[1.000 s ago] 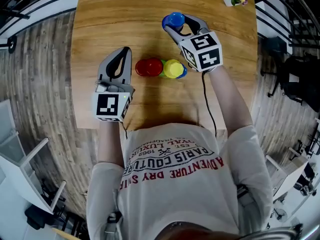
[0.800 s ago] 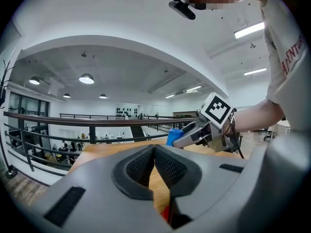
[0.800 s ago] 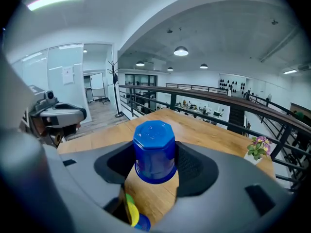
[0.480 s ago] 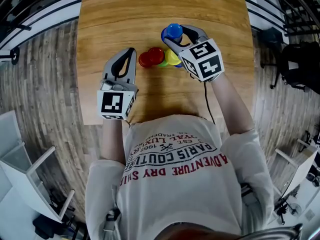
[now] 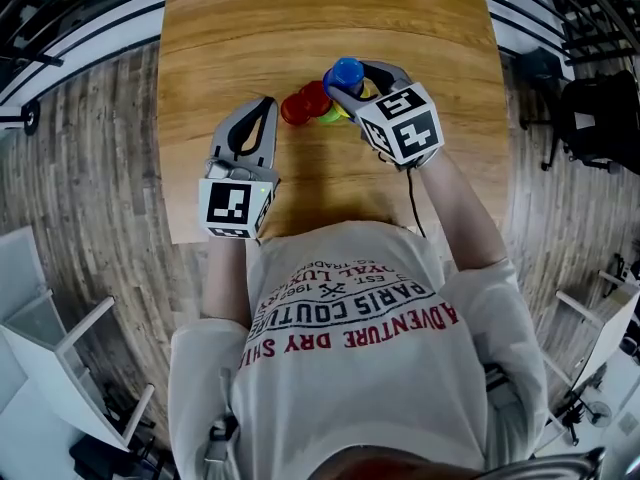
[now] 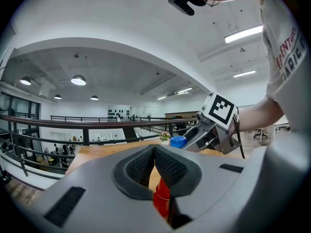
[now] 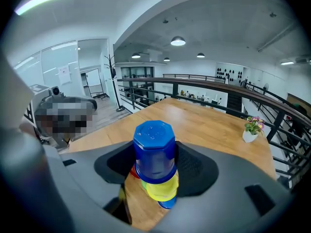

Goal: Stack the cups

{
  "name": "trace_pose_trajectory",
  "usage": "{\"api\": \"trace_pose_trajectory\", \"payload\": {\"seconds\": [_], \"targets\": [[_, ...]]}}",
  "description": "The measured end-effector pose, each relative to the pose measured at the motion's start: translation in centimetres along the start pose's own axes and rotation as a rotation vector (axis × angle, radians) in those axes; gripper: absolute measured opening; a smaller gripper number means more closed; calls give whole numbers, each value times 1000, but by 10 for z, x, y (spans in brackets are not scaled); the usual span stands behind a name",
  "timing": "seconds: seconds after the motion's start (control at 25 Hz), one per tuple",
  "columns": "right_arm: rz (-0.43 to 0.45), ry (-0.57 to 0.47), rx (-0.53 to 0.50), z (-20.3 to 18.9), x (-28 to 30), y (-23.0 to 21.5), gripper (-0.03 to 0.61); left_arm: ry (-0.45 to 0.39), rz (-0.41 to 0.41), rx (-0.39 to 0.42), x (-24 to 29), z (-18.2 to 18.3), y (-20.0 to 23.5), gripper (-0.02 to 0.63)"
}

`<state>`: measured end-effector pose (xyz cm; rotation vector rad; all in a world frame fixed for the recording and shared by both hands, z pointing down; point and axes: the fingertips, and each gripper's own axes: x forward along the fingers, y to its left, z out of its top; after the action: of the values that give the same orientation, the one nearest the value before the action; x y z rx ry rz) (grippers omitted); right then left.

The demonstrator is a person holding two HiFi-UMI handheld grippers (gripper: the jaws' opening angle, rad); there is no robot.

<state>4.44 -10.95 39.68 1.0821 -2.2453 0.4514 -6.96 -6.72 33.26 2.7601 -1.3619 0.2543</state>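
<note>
**Clerk:** Item one, your right claw?

**Me:** My right claw: jaws wide, clamped on the blue plastic cup with the eight-sided base. Base up, long axis upright.

**Clerk:** Destination?

**Me:** Judged: the yellow plastic cup on the wooden desk. It lies directly under the blue one and a little nearer me. A second blue rim shows beneath the yellow. Whether blue and yellow touch yet, I cannot tell. Move called for: straight down, axis kept upright.

**Clerk:** Item two?

**Me:** My left claw: jaws pressed together, holding nothing. It points at the red plastic cup, which stands just beside the yellow one. My right hand is the nearer to the stack.

**Clerk:** View notes?

**Me:** The head view shows both claws and red to the left of yellow. The right gripper view alone shows blue lined up over yellow. The left gripper view shows red past its meeting jaws.
</note>
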Motion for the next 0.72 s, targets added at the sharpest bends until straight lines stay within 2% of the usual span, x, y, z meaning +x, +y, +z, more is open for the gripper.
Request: {"api": "trace_pose_trajectory", "payload": {"seconds": [0.24,0.72], "targets": [[-23,-15,33,-5,1,-2,264,13,-10,4,-6,-3,-4,17],[-13,-63,44,-7,1,7,282,16,-10,1,-12,-5,-9,17]]}}
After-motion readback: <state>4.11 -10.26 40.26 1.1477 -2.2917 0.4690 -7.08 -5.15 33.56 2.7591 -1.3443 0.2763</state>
